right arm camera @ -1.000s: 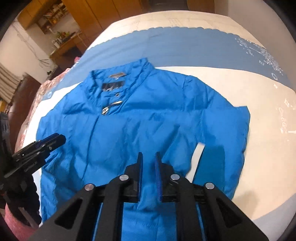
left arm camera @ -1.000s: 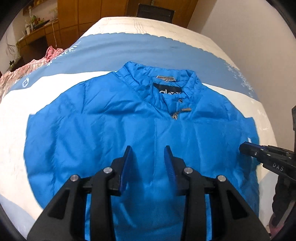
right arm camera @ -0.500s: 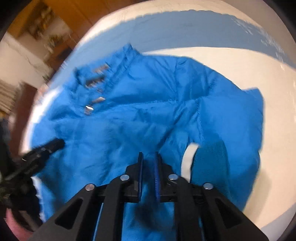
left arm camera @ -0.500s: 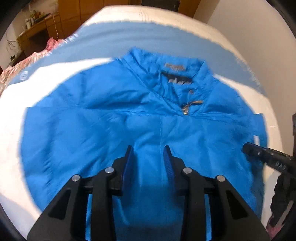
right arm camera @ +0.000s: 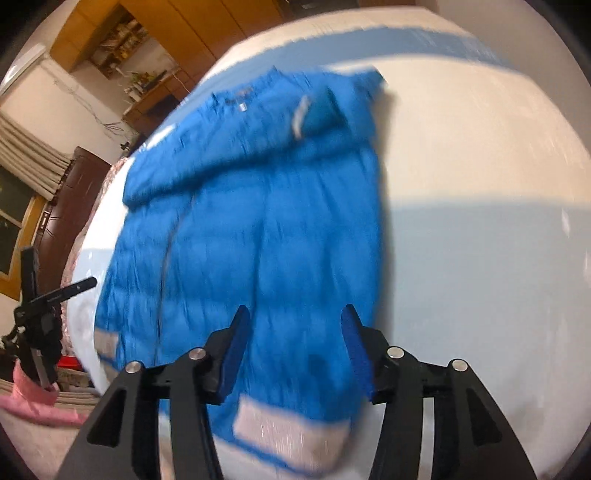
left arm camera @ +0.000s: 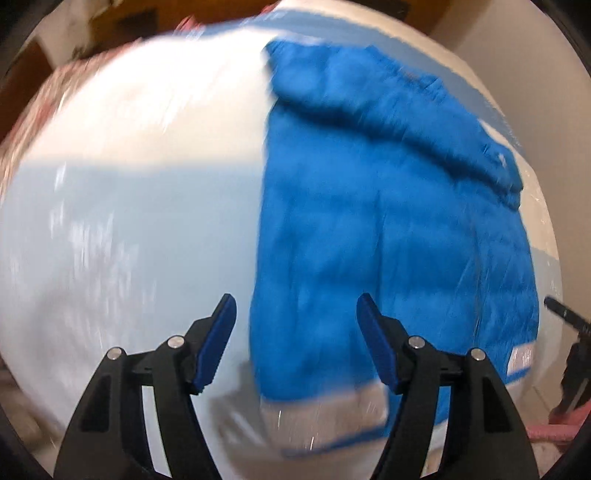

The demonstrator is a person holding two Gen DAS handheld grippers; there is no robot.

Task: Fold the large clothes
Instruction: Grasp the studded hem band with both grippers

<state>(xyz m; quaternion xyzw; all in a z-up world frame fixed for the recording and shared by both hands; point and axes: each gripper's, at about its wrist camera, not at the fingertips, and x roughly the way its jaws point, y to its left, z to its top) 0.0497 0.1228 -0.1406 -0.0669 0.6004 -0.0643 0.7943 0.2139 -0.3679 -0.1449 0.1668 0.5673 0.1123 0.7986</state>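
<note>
A bright blue padded jacket (left arm camera: 388, 221) lies flat on the bed, collar far, pale hem band near; both views are motion-blurred. My left gripper (left arm camera: 295, 306) hovers over the jacket's left edge near the hem. Its jaws are opening, with nothing gripped between them. My right gripper (right arm camera: 295, 314) hangs over the lower right part of the jacket (right arm camera: 258, 221), jaws also opening and empty. A folded sleeve with a pale cuff (right arm camera: 301, 114) lies across the upper part. The right gripper's tip (left arm camera: 565, 314) shows at the left wrist view's right edge. The left gripper's tip (right arm camera: 59, 293) shows at the right wrist view's left.
The bed cover (left arm camera: 129, 184) has white and pale blue bands (right arm camera: 480, 240). A pink patterned cloth (left arm camera: 33, 110) lies at the bed's far left. Wooden cabinets (right arm camera: 166, 33) and a dark door (right arm camera: 70, 206) stand behind. A pink cloth (right arm camera: 37, 402) sits below the bed edge.
Both grippers have spread from nearly shut to wide. Both views have swung fast and blurred: the jacket slid right in the left view, left in the right view, and its hem now shows.
</note>
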